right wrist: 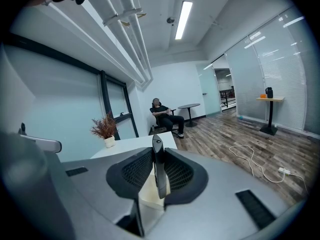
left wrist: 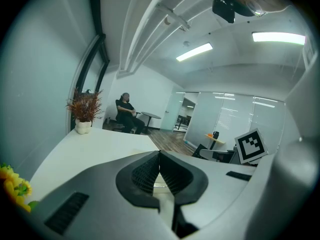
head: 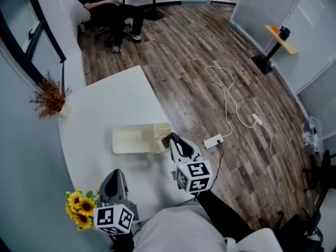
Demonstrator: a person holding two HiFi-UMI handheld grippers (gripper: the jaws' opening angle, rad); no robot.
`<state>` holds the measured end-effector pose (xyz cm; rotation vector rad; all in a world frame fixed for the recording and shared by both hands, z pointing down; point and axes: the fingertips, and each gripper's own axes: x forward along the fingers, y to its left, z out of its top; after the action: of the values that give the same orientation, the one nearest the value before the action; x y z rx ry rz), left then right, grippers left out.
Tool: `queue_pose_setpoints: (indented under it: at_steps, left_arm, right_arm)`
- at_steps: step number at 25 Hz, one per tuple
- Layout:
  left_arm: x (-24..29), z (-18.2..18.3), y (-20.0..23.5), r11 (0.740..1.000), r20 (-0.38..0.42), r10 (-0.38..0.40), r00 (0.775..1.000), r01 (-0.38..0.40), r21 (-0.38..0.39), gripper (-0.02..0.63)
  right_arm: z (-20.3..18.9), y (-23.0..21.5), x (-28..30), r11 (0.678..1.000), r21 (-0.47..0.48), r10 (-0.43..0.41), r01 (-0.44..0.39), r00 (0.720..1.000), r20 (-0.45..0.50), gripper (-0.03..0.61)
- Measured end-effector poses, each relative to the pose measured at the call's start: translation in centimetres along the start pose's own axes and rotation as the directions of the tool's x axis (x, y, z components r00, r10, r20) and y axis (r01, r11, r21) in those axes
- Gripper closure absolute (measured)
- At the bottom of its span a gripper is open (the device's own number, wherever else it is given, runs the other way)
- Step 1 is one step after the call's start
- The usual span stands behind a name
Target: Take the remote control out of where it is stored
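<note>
A slim dark remote control (right wrist: 158, 166) stands on edge between the jaws of my right gripper (right wrist: 156, 159), which is shut on it. In the head view that gripper (head: 173, 140) hangs at the right end of the cream storage box (head: 134, 139) on the white table (head: 115, 106). The box shows as a pale patch (right wrist: 149, 194) below the remote. My left gripper (head: 115, 176) is nearer the table's front edge, its jaws (left wrist: 160, 165) closed together with nothing between them. It is apart from the box.
Sunflowers (head: 80, 206) stand by the left gripper. A dried plant in a white vase (head: 51, 97) sits at the table's far left. A person sits on a chair (head: 110, 7) beyond the table. A power strip and white cable (head: 214, 140) lie on the wooden floor to the right.
</note>
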<state>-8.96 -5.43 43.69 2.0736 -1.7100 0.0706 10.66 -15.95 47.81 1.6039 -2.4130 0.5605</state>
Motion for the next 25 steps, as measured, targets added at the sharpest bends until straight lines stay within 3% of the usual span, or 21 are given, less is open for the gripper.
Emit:
queue_pose_setpoints:
  at_steps: [25]
  left_arm:
    - [-0.22,0.17,-0.45,1.0,0.009,-0.013,1.0,0.013,-0.007,0.606]
  right_arm:
    - [0.81,-0.5,-0.9,0.998,0.05,0.022,-0.024,0.999,0.041,0.505]
